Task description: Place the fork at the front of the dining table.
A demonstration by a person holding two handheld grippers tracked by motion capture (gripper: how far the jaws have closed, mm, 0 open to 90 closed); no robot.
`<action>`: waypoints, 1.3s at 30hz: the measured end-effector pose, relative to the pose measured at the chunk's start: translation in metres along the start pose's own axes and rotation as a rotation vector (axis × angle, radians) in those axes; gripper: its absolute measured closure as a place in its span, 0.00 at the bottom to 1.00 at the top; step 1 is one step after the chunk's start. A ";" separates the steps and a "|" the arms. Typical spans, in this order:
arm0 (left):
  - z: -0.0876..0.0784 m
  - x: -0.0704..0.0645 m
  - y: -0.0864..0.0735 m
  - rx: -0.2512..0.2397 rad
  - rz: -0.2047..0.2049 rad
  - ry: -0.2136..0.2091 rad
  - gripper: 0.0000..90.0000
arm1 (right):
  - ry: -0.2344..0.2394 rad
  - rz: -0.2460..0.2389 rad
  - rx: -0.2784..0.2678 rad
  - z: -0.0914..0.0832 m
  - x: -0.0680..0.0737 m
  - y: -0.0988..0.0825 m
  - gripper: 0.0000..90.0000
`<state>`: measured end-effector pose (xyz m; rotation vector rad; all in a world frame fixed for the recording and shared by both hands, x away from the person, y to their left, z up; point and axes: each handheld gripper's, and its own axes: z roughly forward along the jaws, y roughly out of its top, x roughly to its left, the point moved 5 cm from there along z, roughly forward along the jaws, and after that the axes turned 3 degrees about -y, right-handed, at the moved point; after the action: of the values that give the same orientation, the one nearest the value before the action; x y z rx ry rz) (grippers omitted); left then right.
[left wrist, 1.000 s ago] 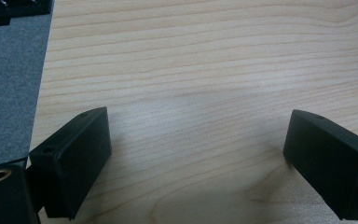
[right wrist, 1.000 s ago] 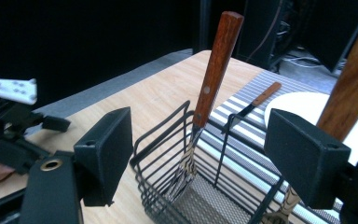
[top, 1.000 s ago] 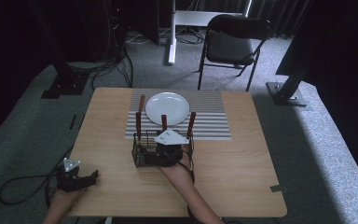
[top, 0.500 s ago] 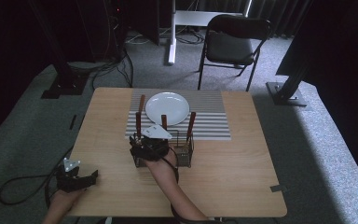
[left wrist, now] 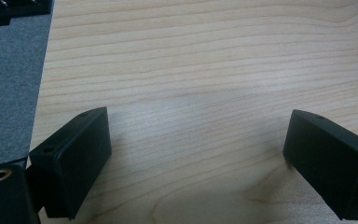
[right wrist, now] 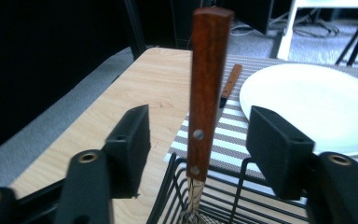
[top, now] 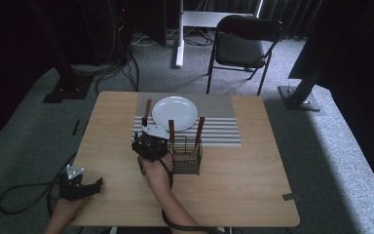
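Right gripper (top: 147, 142) sits at the centre of the high view, at the left edge of a black wire caddy (top: 187, 157), the forearm (top: 164, 190) rising to it from the bottom edge. Jaws have just been closing, yet stand apart in the right gripper view, one at lower left, one at lower right, with a wooden-handled utensil (right wrist: 205, 93) upright between them and touching neither pad. Handle runs from the top centre of that view down into the caddy (right wrist: 205, 205) at the bottom, two rivets on its lower part. Metal end below the rim too blurred to tell fork, knife or spoon.

In the high view two wooden handles stick up from the caddy: one (top: 171, 130) just right of the gripper, another (top: 199, 127) at the caddy's right corner. Behind the caddy, a striped placemat (top: 219, 127) with a white plate (top: 175, 112) on it, slightly above centre. A knife (top: 146, 111) with a wooden handle lies on the mat just left of the plate; same knife (right wrist: 230, 84) in the right gripper view, right of the handle, beside the plate (right wrist: 317, 102).

Left gripper (top: 80, 185) rests at lower left of the high view, near the table's (top: 253, 180) left edge. Jaws wide apart in the left gripper view, nothing but bare wood (left wrist: 196, 93) between them, grey carpet (left wrist: 9, 79) at far left.
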<state>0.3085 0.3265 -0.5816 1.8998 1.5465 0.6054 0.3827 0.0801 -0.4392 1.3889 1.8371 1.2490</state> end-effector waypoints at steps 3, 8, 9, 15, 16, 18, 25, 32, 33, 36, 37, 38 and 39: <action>0.000 0.000 0.000 0.001 0.000 0.000 0.08 | -0.024 0.039 0.000 0.005 -0.001 0.003 0.48; 0.000 0.000 0.000 0.001 0.000 0.000 0.08 | -0.050 0.065 0.009 0.011 -0.002 0.003 0.58; 0.000 0.000 0.000 0.001 0.000 0.000 0.08 | -0.058 0.065 0.011 0.011 -0.002 0.002 0.60; 0.000 0.000 0.000 0.001 0.000 0.001 0.08 | -0.074 0.061 0.025 0.013 -0.001 0.000 0.71; 0.000 0.000 0.000 0.001 0.000 0.001 0.08 | -0.074 0.058 0.027 0.013 -0.001 -0.001 0.72; 0.000 0.000 0.000 0.001 0.000 0.000 0.08 | -0.067 0.055 0.038 0.015 0.000 -0.003 0.75; 0.000 0.000 0.000 0.000 0.000 0.001 0.08 | -0.063 0.034 0.047 0.017 0.002 -0.007 0.84; 0.000 0.000 0.000 0.001 0.000 0.001 0.08 | -0.061 0.022 0.033 0.017 0.004 -0.008 0.84; 0.000 0.000 0.000 0.002 0.000 0.001 0.08 | -0.060 0.019 0.032 0.017 0.004 -0.008 0.84; 0.000 0.000 0.000 0.003 0.000 0.001 0.08 | -0.056 0.001 0.027 0.015 0.005 -0.008 0.84; 0.000 0.000 0.000 0.003 0.000 0.001 0.08 | -0.056 -0.006 0.023 0.015 0.006 -0.007 0.84; 0.000 0.000 0.000 0.003 0.002 0.000 0.08 | -0.057 -0.009 0.021 0.014 0.007 -0.007 0.84; 0.000 0.000 0.000 0.003 0.001 0.000 0.08 | -0.057 -0.013 0.021 0.014 0.007 -0.007 0.84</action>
<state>0.3083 0.3266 -0.5815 1.9033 1.5478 0.6037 0.3882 0.0914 -0.4502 1.4073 1.8231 1.1752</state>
